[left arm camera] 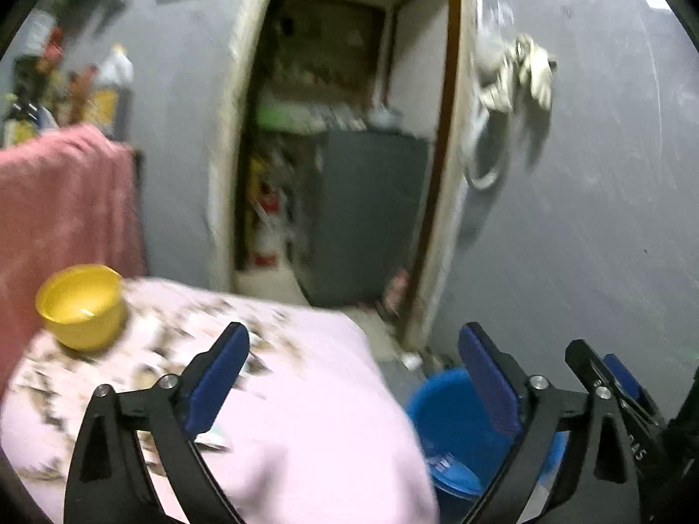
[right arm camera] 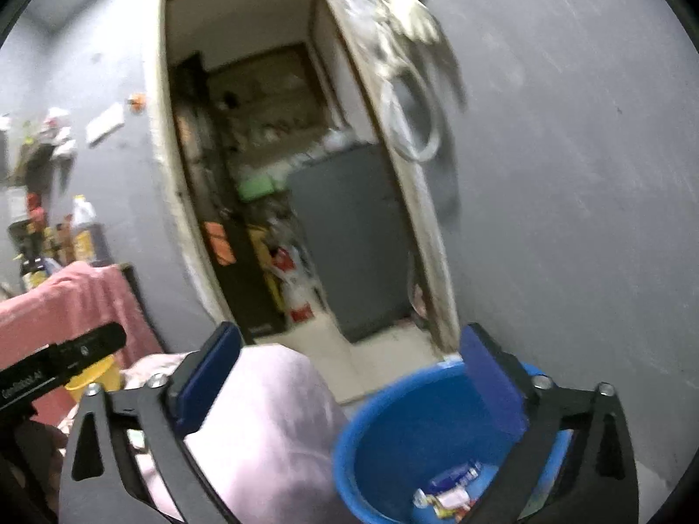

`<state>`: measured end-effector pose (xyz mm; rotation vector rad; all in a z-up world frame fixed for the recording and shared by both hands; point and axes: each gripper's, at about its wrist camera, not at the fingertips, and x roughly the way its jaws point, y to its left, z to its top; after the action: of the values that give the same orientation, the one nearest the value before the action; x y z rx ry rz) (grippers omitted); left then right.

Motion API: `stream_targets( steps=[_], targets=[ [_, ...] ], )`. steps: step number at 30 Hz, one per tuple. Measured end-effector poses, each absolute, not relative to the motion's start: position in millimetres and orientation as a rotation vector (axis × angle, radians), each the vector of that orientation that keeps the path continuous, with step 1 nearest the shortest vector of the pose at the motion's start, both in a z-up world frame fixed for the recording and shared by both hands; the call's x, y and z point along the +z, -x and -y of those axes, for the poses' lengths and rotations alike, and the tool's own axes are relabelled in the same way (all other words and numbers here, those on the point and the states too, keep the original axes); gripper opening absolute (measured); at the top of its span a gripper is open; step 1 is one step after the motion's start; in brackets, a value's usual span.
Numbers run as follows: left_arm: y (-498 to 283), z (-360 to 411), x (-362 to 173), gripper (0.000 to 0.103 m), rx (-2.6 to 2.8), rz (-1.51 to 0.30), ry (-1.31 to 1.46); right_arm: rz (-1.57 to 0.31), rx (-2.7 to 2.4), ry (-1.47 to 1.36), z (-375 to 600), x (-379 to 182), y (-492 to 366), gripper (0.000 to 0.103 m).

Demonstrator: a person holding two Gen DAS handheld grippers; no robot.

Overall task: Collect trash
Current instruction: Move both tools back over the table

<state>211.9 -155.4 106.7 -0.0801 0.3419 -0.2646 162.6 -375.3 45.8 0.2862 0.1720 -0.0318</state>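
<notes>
A blue bucket [right arm camera: 419,432] stands on the floor beside the pink-covered table [right arm camera: 262,428], with several wrappers [right arm camera: 450,493] lying in its bottom. It also shows in the left wrist view [left arm camera: 450,428]. My right gripper [right arm camera: 349,375] is open and empty, above the gap between table and bucket. My left gripper [left arm camera: 354,375] is open and empty, over the table's right edge [left arm camera: 332,415]. A small scrap of paper [left arm camera: 214,436] lies on the cloth by the left finger. The right gripper's finger shows in the left wrist view [left arm camera: 611,375].
A yellow bowl [left arm camera: 81,305] sits on the table's far left. A red cloth [left arm camera: 65,201] hangs behind it, with bottles on a shelf [left arm camera: 87,87]. An open doorway [left arm camera: 340,153] leads to a cluttered room. Rope and hose [left arm camera: 511,87] hang on the grey wall.
</notes>
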Motion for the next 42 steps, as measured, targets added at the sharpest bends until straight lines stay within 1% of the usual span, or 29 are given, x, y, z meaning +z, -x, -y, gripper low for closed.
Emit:
stream_targets(
  steps=[2, 5, 8, 11, 18, 28, 35, 42],
  targets=[
    [-200.7, 141.4, 111.2, 0.101, -0.230, -0.299, 0.065, -0.125, 0.018, -0.250, 356.1, 51.1, -157.0, 0.103],
    [-178.8, 118.2, 117.1, 0.101, -0.137, -0.220, 0.042, -0.066, 0.068, -0.204, 331.8, 56.3, -149.3, 0.103],
    [-161.3, 100.3, 116.8, 0.101, -0.085, -0.178, 0.044, -0.002, 0.108, -0.162, 309.9, 59.4, -138.4, 0.103],
    [-148.8, 77.9, 112.6, 0.101, -0.048, -0.155, 0.060, 0.051, 0.140, -0.142, 293.3, 61.7, -128.9, 0.103],
    [-120.5, 36.6, 101.7, 0.101, 0.022, -0.146, 0.068, 0.094, 0.240, -0.102, 263.1, 63.9, -119.9, 0.103],
    [-103.4, 0.2, 81.6, 0.101, 0.116, -0.144, 0.028, 0.080, 0.334, -0.028, 227.7, 55.6, -114.7, 0.103],
    [-106.2, -20.1, 64.7, 0.101, 0.126, -0.208, 0.053, -0.020, 0.396, 0.056, 199.5, 42.8, -125.6, 0.103],
    [-112.9, -37.0, 62.0, 0.101, 0.135, -0.271, 0.129, -0.114, 0.431, 0.175, 171.1, 25.7, -134.3, 0.103]
  ],
)
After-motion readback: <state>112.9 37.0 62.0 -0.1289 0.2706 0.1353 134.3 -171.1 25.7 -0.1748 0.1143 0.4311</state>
